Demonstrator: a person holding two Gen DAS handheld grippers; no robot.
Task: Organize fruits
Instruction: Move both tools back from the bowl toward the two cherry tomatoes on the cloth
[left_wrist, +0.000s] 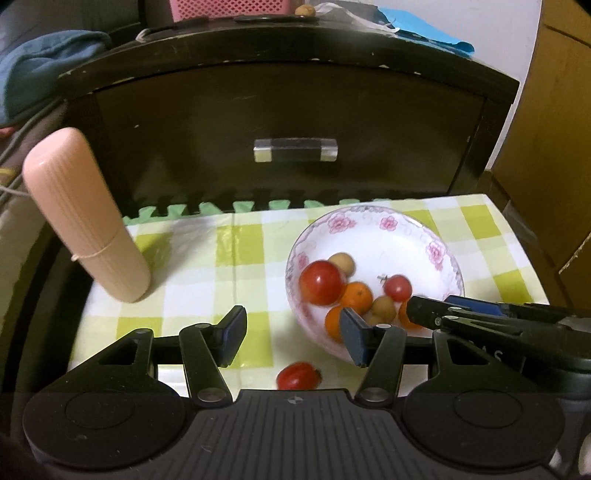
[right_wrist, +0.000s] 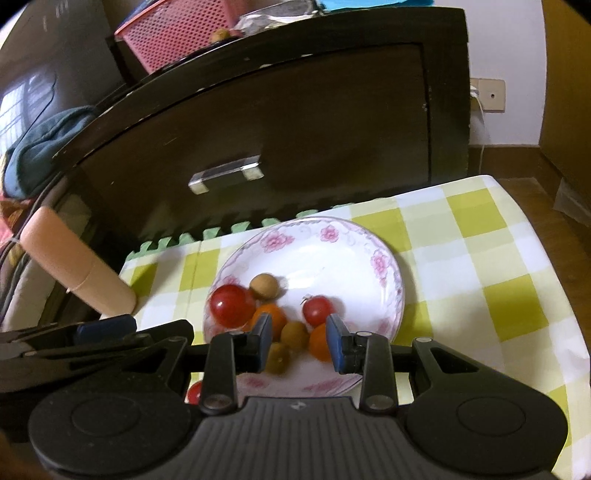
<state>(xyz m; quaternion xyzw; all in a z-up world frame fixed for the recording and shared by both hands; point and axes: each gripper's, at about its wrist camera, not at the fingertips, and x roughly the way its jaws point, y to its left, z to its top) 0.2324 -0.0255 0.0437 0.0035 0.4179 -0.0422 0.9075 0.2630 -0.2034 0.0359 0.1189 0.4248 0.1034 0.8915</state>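
A white flowered bowl (left_wrist: 369, 221) (right_wrist: 321, 229) sits on the checked cloth. It holds a large red tomato (left_wrist: 320, 282) (right_wrist: 231, 304), a small tomato (left_wrist: 397, 288) (right_wrist: 318, 310), oranges (left_wrist: 356, 295) (right_wrist: 319, 343) and brown longans (left_wrist: 341, 263) (right_wrist: 294, 335). A further red tomato (left_wrist: 298, 376) (right_wrist: 194, 392) lies on the cloth just in front of the bowl's left side. My left gripper (left_wrist: 293, 338) hovers open above that tomato, gripping nothing. My right gripper (right_wrist: 300, 341) (left_wrist: 428, 312) hangs over the bowl's near fruits, jaws narrowly apart, pads touching no fruit.
A pink ribbed cylinder (left_wrist: 85, 218) (right_wrist: 74, 262) leans at the table's left edge. A dark cabinet with a drawer handle (left_wrist: 295, 149) stands right behind the table, with a pink basket (right_wrist: 173, 33) on top. The cloth (right_wrist: 480, 277) extends right of the bowl.
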